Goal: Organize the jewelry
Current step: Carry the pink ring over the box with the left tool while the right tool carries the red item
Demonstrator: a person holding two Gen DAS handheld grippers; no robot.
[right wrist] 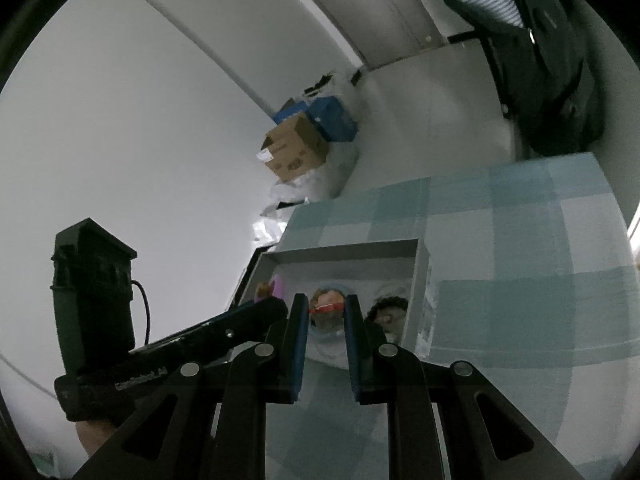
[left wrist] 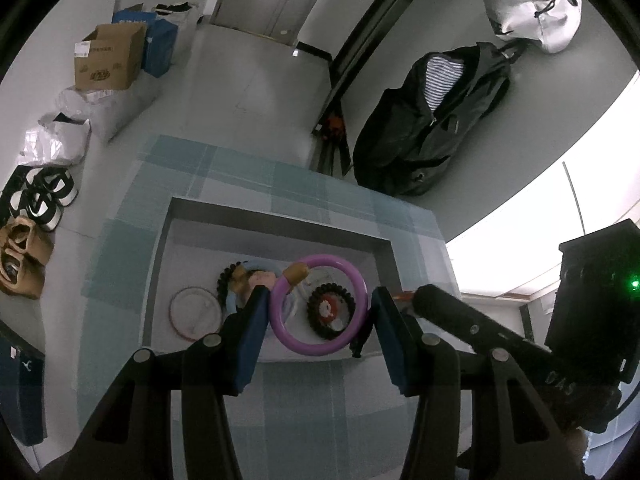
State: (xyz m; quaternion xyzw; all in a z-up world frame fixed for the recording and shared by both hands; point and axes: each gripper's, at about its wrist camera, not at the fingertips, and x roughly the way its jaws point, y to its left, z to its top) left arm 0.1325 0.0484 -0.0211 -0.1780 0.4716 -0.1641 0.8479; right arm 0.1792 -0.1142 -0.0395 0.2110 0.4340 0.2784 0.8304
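Note:
A grey tray (left wrist: 276, 216) sits on a blue checked cloth (left wrist: 240, 172). In it lie a purple ring (left wrist: 320, 344), a black beaded bracelet (left wrist: 320, 330) around a red piece, a thin clear bangle (left wrist: 195, 312) and another beaded bracelet (left wrist: 224, 278). My left gripper (left wrist: 318, 298) is open, and the purple ring shows between its fingers. My right gripper (right wrist: 326, 308) hangs over the tray (right wrist: 344, 250) and is shut on a thin red band (right wrist: 326, 309). The right gripper's finger (left wrist: 452, 308) shows in the left wrist view by the tray's right side.
A cardboard box (left wrist: 110, 60), blue boxes (left wrist: 162, 46) and plastic bags (left wrist: 64, 136) stand on the floor at the left. Shoes (left wrist: 40, 196) lie lower left. A black jacket (left wrist: 432, 120) hangs behind the table. The cloth's right part (right wrist: 520, 264) lies beside the tray.

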